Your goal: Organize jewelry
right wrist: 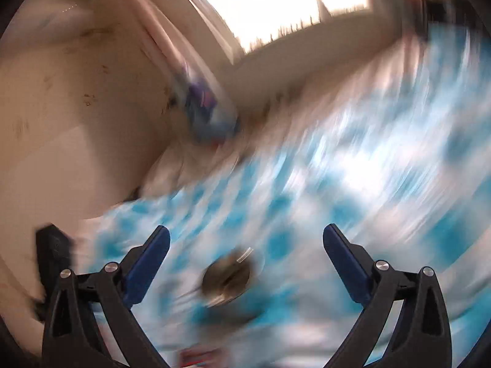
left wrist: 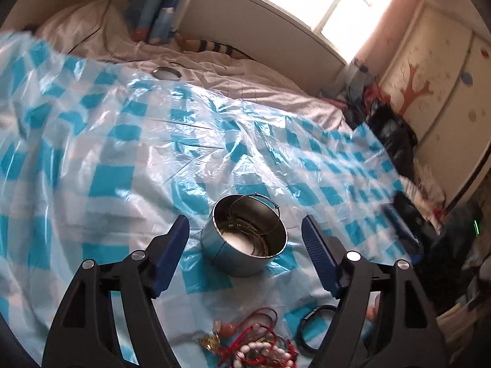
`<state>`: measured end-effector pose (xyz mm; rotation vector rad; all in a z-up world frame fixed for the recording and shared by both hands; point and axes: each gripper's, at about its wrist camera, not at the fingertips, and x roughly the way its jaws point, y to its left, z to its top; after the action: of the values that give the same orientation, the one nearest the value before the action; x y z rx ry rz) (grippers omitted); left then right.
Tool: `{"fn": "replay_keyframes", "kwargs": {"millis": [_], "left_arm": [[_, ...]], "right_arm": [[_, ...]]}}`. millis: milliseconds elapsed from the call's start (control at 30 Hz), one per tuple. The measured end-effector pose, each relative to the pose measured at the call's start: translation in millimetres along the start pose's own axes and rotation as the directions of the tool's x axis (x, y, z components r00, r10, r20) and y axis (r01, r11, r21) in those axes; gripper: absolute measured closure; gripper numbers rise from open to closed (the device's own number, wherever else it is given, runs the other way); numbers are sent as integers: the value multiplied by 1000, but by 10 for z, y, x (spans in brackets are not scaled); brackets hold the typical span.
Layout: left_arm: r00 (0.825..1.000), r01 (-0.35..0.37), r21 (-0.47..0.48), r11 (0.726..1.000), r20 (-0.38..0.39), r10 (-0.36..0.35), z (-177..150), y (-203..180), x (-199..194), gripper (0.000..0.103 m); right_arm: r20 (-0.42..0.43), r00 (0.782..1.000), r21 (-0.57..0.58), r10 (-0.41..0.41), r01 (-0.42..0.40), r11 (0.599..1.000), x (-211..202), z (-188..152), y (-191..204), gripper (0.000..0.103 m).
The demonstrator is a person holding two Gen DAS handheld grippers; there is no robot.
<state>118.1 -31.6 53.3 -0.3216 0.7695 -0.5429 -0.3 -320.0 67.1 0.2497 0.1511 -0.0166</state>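
A round silver tin (left wrist: pixel 245 239) stands open on the blue-and-white checked plastic sheet (left wrist: pixel 122 141), with thin metal hoops and a bangle inside it. My left gripper (left wrist: pixel 245 227) is open and empty, its blue fingers either side of the tin, above it. A pile of red cords and pink and white beads (left wrist: pixel 254 343) lies near the bottom edge, with a black bracelet (left wrist: pixel 313 325) to its right. The right wrist view is heavily blurred; my right gripper (right wrist: pixel 245 239) is open and empty above the tin (right wrist: pixel 230 279).
The tin's round lid (left wrist: pixel 167 73) lies far back on the pink bedsheet. Blue pillows (left wrist: pixel 156 9) lean against the headboard. Dark clothes (left wrist: pixel 392 128) are piled at the bed's right side, next to a painted wardrobe (left wrist: pixel 435 76).
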Motion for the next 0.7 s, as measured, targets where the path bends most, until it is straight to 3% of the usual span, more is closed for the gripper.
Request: {"fn": "replay_keyframes", "kwargs": {"millis": [33, 67, 100, 133, 200, 233, 267, 300, 333, 367, 400, 433, 467, 533, 567, 633, 700], "left_arm": [[1000, 6, -22, 1000, 10, -6, -19, 36, -54, 30], [1000, 13, -42, 999, 19, -12, -33, 71, -104, 29], [999, 22, -66, 998, 32, -20, -49, 109, -169, 29], [999, 30, -84, 996, 43, -27, -52, 133, -217, 29], [997, 51, -111, 992, 64, -44, -74, 169, -306, 28], [996, 59, -120, 991, 72, -51, -93, 187, -363, 28], [996, 59, -125, 990, 75, -50, -109, 192, -384, 28], [995, 64, -137, 988, 78, -53, -149, 209, -424, 28], [995, 68, -145, 987, 77, -58, -190, 224, -454, 27], [996, 68, -148, 987, 73, -57, -216, 233, -463, 26], [997, 60, -146, 987, 64, -52, -254, 234, -476, 26], [997, 55, -142, 988, 54, -48, -282, 222, -479, 26], [998, 50, -132, 990, 41, -45, -309, 198, -482, 26], [999, 30, -109, 994, 22, -28, -343, 150, -475, 26], [1000, 19, -99, 995, 15, -17, -355, 142, -470, 24], [1000, -6, -83, 997, -11, 5, -380, 138, -416, 23], [999, -25, -90, 996, -50, 20, -398, 165, -330, 23]], "right_arm": [[100, 990, -94, -102, 111, 989, -150, -37, 45, 7], [112, 976, -138, -188, 202, 970, -179, -118, 47, 7], [48, 973, -138, -225, 230, 963, -119, -187, 0, 7], [-140, 955, -134, -260, 242, 961, 50, -339, -106, 7], [-387, 894, -137, -228, 188, 972, 220, -471, -176, 9], [-341, 907, -130, -246, 213, 968, 109, -419, -144, 12], [-207, 945, -111, -254, 235, 966, -119, -335, -78, 12], [12, 974, -95, -228, 228, 969, -463, -290, 36, 6], [151, 967, -94, -204, 219, 971, -680, -334, 106, 6], [118, 968, -90, -221, 232, 969, -669, -372, 119, 6], [-141, 966, -108, -216, 202, 973, -397, -444, 77, 6], [-340, 923, -110, -179, 150, 983, -175, -513, 32, 6], [-392, 906, -61, -158, 146, 987, -114, -537, -26, 10], [-299, 948, -27, -110, 107, 994, -270, -423, -3, 10], [-290, 953, -38, -88, 80, 996, -308, -406, 45, 10], [-339, 940, -24, -39, 32, 999, -286, -498, 85, 9], [-426, 904, 0, -18, 20, 1000, -178, -520, 52, 8]]}}
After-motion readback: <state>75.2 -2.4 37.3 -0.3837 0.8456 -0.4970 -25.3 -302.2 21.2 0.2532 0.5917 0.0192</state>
